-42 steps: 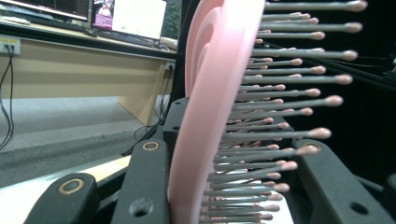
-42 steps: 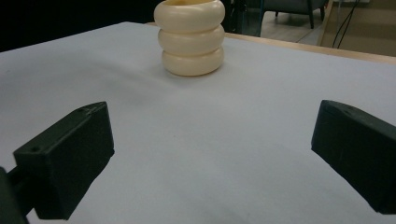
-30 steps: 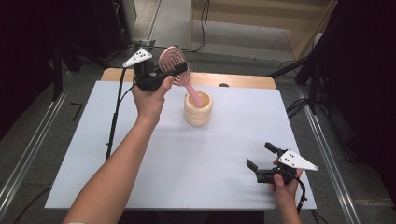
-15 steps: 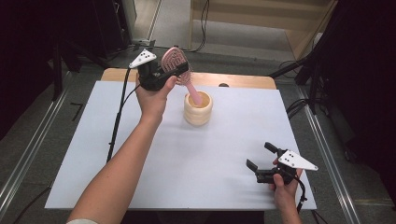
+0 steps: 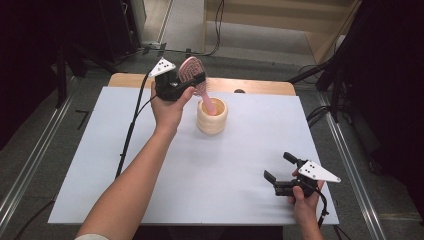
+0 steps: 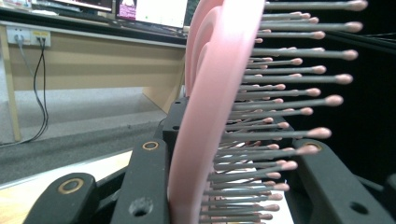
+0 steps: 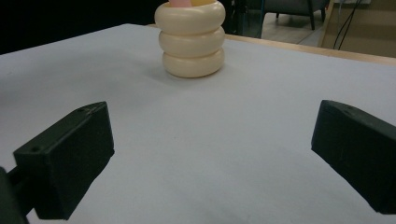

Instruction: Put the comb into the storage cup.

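Note:
A pink hairbrush (image 5: 191, 70) stands tilted at the far middle of the table, its handle (image 5: 207, 102) dipping into a cream ribbed cup (image 5: 212, 120). My left gripper (image 5: 192, 82) is shut on the brush head, just left of and above the cup. In the left gripper view the pink head (image 6: 210, 93) and its bristles sit pinched between the black jaws of my left gripper (image 6: 233, 158). My right gripper (image 5: 279, 166) rests open near the front right edge, nothing between its jaws. The right gripper view looks past my right gripper (image 7: 215, 154) to the cup (image 7: 191, 39) farther off.
A white sheet (image 5: 150, 165) covers the table, with a wooden strip (image 5: 250, 85) along the far edge. The left gripper's black cable (image 5: 132, 125) trails down the left side of the table. Dark stands and cables lie on the floor around it.
The left hand has sunk a little and shifted slightly right with the brush, pushing the handle further into the cup. The right gripper has stayed where it was.

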